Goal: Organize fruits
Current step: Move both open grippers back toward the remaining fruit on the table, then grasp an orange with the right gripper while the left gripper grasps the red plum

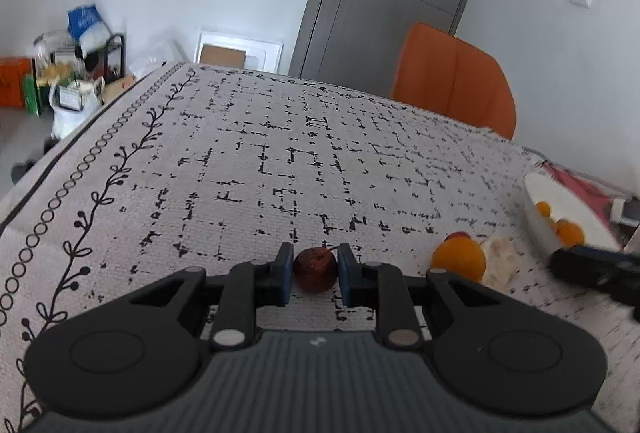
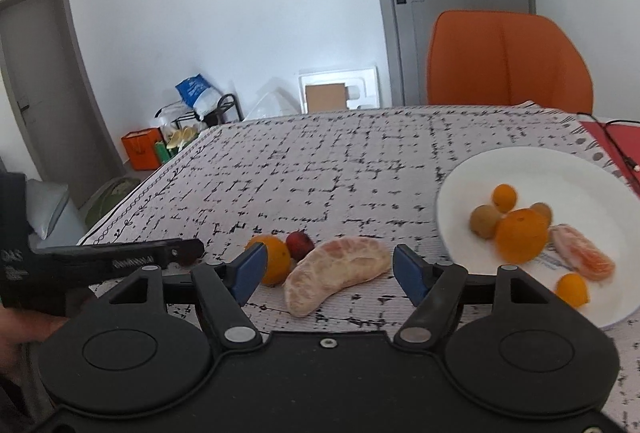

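Left gripper (image 1: 315, 273) low on the patterned surface (image 1: 280, 153), jaws pinching a small dark red fruit (image 1: 315, 269) that sits on the cloth, blue pads right at its sides. Right gripper (image 2: 329, 269) jaws spread wide around a peeled pomelo wedge (image 2: 338, 273) lying on the surface, pads apart from it; just behind the wedge an orange (image 2: 274, 259) and a second red fruit (image 2: 300, 244), touching. White plate (image 2: 520, 169) to the right holds a big orange (image 2: 520, 235), small oranges, two brownish round fruits and a peeled segment (image 2: 584, 253); orange chair (image 2: 508, 61) past the far edge
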The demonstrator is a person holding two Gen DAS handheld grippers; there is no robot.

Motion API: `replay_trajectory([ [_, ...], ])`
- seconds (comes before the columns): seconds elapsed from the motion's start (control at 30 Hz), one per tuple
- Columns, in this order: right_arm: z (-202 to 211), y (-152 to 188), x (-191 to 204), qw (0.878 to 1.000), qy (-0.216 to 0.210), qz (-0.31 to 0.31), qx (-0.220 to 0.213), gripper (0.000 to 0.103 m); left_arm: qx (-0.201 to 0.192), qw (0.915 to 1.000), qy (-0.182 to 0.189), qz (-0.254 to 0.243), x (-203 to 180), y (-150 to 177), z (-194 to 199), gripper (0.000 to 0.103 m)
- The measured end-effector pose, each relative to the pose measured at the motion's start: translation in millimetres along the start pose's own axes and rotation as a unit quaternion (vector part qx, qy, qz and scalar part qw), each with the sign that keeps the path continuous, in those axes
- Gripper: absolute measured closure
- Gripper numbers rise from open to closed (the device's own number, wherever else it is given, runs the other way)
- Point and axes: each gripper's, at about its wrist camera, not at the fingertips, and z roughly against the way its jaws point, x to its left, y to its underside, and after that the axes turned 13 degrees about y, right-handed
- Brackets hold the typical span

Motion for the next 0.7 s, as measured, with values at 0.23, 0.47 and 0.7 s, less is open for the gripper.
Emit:
replay_trajectory([
  [0.23, -15.6, -1.7, 22.9, 1.000, -0.025, 0.018, 0.009, 0.034, -0.013, 0.9996, -0.023, 0.005, 15.0, -2.3, 17.4, 0.082],
  [0.47, -27.9, -4.8, 41.8, 0.999, -0.034, 0.033, 0.018, 0.034, -0.029, 0.9988, -0.034, 0.020, 34.0, -7.0, 33.7, 0.082],
  [0.7, -37.0, -0.6, 61.2, 0.997, -0.035, 0.061, 0.023, 0.031, -0.044, 0.9974, -0.045, 0.037, 50.4, -6.8, 47.7, 0.082],
])
